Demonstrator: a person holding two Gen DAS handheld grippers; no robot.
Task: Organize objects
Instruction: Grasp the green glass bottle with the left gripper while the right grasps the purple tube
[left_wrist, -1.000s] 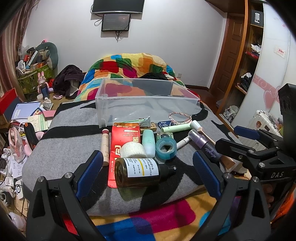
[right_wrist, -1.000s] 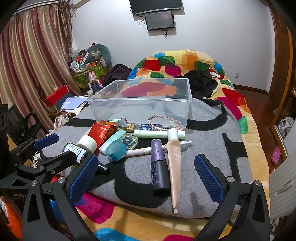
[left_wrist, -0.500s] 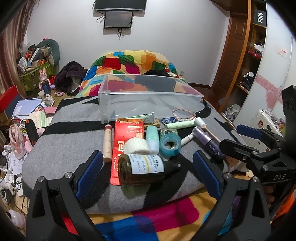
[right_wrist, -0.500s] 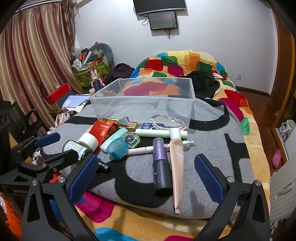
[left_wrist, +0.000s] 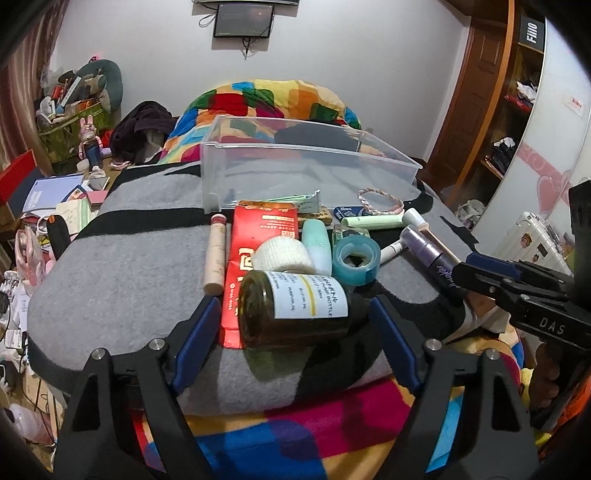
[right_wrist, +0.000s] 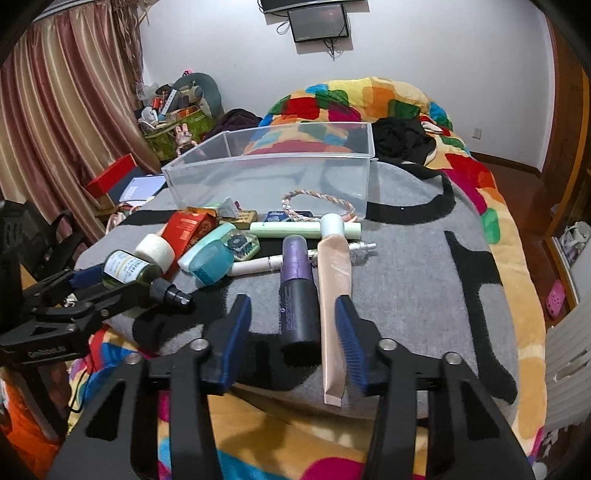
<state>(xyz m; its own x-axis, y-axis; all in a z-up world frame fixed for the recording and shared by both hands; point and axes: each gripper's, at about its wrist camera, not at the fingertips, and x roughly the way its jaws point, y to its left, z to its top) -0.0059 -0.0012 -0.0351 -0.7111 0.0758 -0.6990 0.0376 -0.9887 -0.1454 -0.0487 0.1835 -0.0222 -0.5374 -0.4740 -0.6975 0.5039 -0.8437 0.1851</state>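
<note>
Both grippers have just been closing. The left gripper (left_wrist: 295, 328) stands wide around the brown bottle (left_wrist: 293, 308); the right gripper (right_wrist: 293, 336) has narrowed around the purple bottle (right_wrist: 297, 291) and beige tube (right_wrist: 334, 295), neither visibly pinched, probably bound for the empty clear bin (right_wrist: 273, 173) at the far side.

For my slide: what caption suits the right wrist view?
Right claw closing around a purple bottle and a beige tube, clear bin behind.

Clear glossy plastic bin (left_wrist: 310, 173); fuzzy grey blanket (left_wrist: 122, 266).
</note>
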